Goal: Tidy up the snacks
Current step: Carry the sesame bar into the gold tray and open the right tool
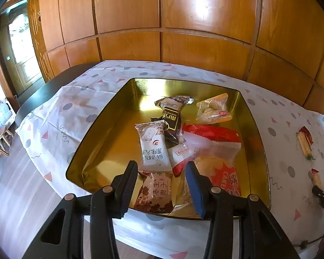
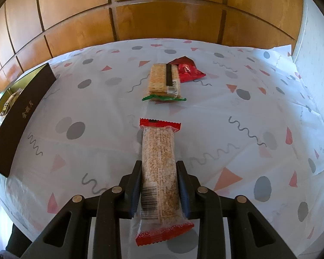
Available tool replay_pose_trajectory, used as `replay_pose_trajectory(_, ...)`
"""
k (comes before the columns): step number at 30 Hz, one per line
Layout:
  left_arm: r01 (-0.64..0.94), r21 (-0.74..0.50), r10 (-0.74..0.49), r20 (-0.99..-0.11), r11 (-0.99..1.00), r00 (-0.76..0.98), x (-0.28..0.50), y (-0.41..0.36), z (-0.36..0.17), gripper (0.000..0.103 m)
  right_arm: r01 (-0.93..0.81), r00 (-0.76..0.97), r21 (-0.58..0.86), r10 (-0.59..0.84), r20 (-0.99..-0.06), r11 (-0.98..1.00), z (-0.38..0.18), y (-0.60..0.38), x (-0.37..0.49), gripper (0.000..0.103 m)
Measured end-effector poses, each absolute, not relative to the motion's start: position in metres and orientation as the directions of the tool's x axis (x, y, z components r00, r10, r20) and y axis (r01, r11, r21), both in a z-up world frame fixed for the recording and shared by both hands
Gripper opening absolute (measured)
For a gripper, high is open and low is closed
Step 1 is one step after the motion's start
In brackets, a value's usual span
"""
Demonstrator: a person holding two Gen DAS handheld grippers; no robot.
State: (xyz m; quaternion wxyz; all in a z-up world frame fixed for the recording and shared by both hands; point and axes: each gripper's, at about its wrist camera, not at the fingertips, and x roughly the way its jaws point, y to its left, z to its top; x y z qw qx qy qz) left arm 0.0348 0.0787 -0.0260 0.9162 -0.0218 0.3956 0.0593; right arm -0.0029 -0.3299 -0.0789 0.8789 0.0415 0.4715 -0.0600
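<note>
Snacks are seen gathered in a gold-lined tin [image 1: 110, 133] that sits on a tablecloth [image 1: 60, 116] printed with grey dots, pink triangles and squiggles; its dark outer wall, stamped with gold characters, is shown only at the left edge of the right wrist view. Inside the tin, several wrapped pieces are piled toward the right half: a large clear-and-red cake bag [image 1: 213, 149], a white packet [image 1: 153, 147] lettered "BA ZHEN", a brown leaf-patterned packet [image 1: 155, 192] at the near rim, a dark brown packet [image 1: 171, 116] and a small clear bag of pale sweets [image 1: 213, 109] at the far corner. The left gripper [image 1: 162, 185] is held over the near rim with its jaws parted and nothing pressed between them. Only in the right wrist view is the right gripper [image 2: 158, 185] seen clamped on a long grain bar [image 2: 158, 168] in a clear wrapper with red crimped ends, its far end pointing away across the cloth. Beyond it, a cracker pack [image 2: 163, 82] with a green end lies flat on the cloth, touching a red packet [image 2: 189, 70] just behind it.
</note>
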Motion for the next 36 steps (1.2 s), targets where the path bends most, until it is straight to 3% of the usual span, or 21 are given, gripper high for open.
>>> replay_pose_trajectory(17, -0.134, -0.01, 0.086, -0.722, 0.991, 0.687, 0.028, 0.087, -0.027, 0.047, 0.055, 0.497, 0.229, 0.173, -0.851, 0.972, -0.067, -0.281, 0.023, 0.03)
replay_pose_trajectory(36, -0.147, -0.015, 0.092, -0.715, 0.989, 0.693, 0.029, 0.097, -0.028, 0.047, -0.245, 0.477, 0.294, 0.379, -0.793, 0.924, -0.004, -0.16, 0.055, 0.03)
